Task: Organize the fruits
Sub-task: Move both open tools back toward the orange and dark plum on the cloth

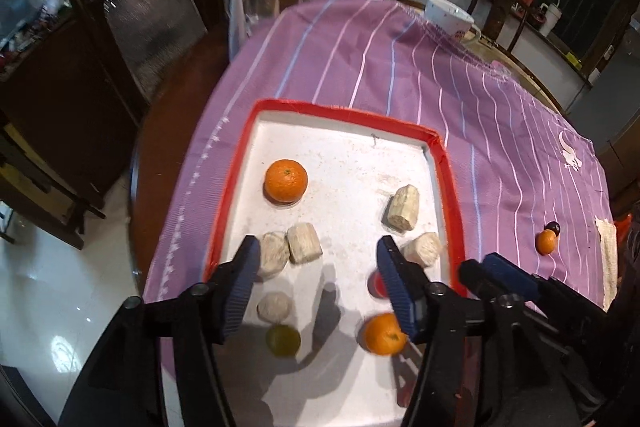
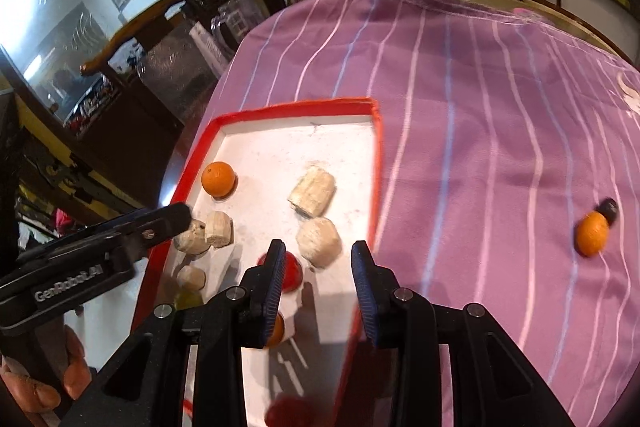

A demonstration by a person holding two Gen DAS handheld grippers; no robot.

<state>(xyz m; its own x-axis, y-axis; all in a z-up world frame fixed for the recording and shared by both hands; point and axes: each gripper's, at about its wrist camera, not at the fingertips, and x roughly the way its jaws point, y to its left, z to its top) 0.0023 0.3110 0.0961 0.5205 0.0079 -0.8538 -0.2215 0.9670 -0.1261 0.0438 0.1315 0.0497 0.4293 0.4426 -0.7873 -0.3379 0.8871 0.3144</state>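
Both grippers, left gripper (image 2: 176, 217) marked "GenRobot.AI" and right gripper (image 2: 318, 291), hold jaws spread, empty.

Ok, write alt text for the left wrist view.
The open left tool hovers empty over a red-rimmed white tray holding two oranges, pale fibrous chunks and a green fruit. Another small orange sits outside on the striped purple cloth.

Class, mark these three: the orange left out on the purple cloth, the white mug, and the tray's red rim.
orange on the cloth (image 2: 592, 233), right wrist view, middle of its peel
white mug (image 1: 447, 17), left wrist view, side wall
red rim (image 1: 228, 191), left wrist view, left edge
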